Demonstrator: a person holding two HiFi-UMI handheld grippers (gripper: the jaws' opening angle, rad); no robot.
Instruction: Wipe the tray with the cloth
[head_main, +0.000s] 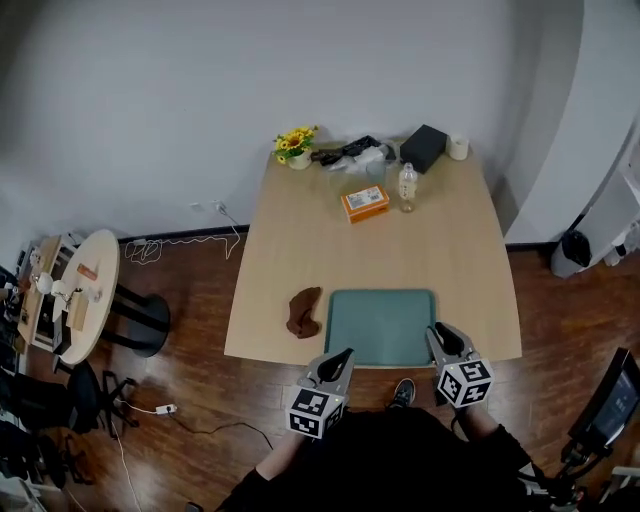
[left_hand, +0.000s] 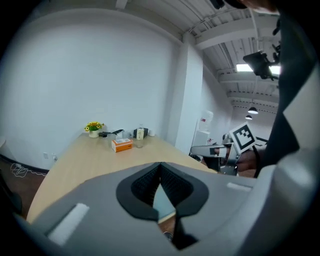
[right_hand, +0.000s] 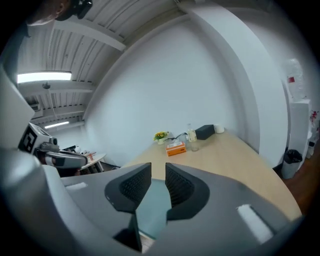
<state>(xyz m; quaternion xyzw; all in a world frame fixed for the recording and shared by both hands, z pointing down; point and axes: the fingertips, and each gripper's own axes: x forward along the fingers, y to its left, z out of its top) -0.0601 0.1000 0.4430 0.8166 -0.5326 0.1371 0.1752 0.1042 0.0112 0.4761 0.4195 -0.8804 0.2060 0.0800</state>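
1. As I read it, cloth (head_main: 304, 311) lies on worktop (head_main: 330, 240) just left of tray (head_main: 381, 325), long axis near-to-far.
2. Nearer: left hand-held gripper (head_main: 344, 356), cloth ahead-left of it; jaws shut, empty.
3. Other side: right hand-held gripper (head_main: 441, 333) by tray's near-right corner, jaws part-open, nothing btwn.

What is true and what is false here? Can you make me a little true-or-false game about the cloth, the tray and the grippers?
1. The brown cloth lies on the table beside the green tray. True.
2. The left hand-held gripper holds the cloth. False: its jaws are shut on nothing, and the cloth lies untouched.
3. The right hand-held gripper has its jaws apart. True.
4. The orange box sits on the tray. False: it is at the table's far end, next to the bottle.
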